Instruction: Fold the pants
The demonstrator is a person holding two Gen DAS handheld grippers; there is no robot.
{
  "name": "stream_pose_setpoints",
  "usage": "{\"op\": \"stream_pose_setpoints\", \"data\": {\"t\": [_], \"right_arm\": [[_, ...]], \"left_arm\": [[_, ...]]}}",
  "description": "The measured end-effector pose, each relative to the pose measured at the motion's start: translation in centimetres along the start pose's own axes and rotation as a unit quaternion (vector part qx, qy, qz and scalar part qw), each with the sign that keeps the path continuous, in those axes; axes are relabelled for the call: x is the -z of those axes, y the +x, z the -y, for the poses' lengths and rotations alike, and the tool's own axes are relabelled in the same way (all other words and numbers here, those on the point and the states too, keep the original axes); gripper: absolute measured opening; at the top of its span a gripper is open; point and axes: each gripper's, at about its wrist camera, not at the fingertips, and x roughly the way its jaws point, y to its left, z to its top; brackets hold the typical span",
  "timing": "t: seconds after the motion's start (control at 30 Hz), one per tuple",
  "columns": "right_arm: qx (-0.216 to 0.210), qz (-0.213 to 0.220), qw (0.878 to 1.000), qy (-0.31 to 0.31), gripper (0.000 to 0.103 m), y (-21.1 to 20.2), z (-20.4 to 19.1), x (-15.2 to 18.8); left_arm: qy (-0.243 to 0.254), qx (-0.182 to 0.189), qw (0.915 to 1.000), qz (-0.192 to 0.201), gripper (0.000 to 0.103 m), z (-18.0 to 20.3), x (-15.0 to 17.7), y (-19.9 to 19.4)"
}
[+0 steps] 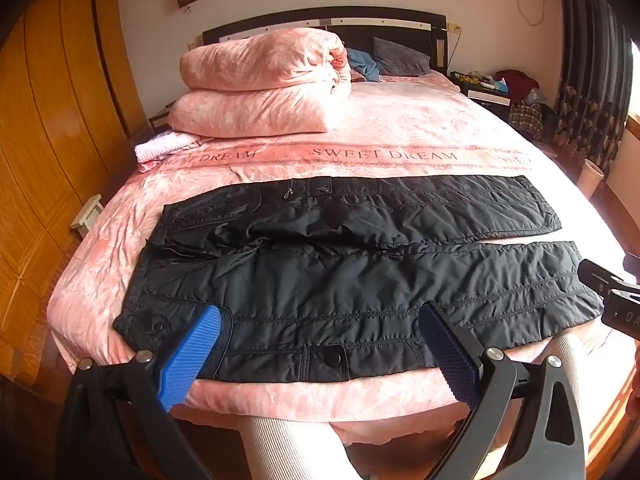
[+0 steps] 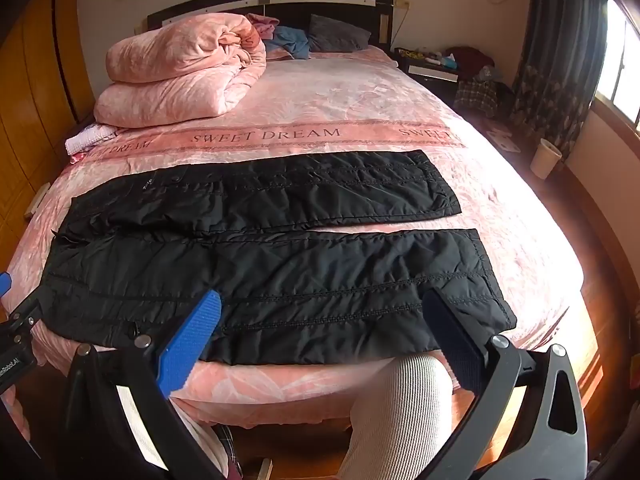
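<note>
**Black pants spread flat across the near end of the bed, both grippers wide open**

You have the black pants (image 1: 360,264) lying flat on the pink bed (image 1: 400,128), waistband to the left and both legs running out to the right. The two legs lie side by side, near leg and far leg, with a narrow strip of pink cover showing between them toward the cuffs. The near edge of the pants sits close to the near edge of the bed.

Your left gripper (image 1: 320,340) hovers over the near waistband corner, its jaws spread wide and holding nothing; the blue pad (image 1: 192,356) overlaps the pocket area by a snap button (image 1: 332,358). Whether the pad touches the cloth cannot be told.

Your right gripper (image 2: 324,336) hangs over the near leg toward its cuff, jaws likewise wide apart and empty. Its right finger (image 2: 456,340) lies over the near cuff corner.

Farther up the bed a folded pink quilt (image 2: 180,68) is stacked at the far left, just beyond the "SWEET DREAM" band (image 2: 266,135). A dark pillow (image 2: 336,34) leans against the headboard (image 2: 272,0), and a white bin (image 2: 545,157) stands on the floor at the right.
</note>
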Motion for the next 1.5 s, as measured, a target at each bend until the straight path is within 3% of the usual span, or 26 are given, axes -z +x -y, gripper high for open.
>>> {"op": "stream_pose_setpoints", "data": {"t": [1.5], "right_arm": [[-0.005,0.0,1.0,0.001,0.101,0.78,-0.02,0.3]], "left_arm": [[0.0,-0.001,1.0,0.004,0.099,-0.05,-0.38,-0.38]]}}
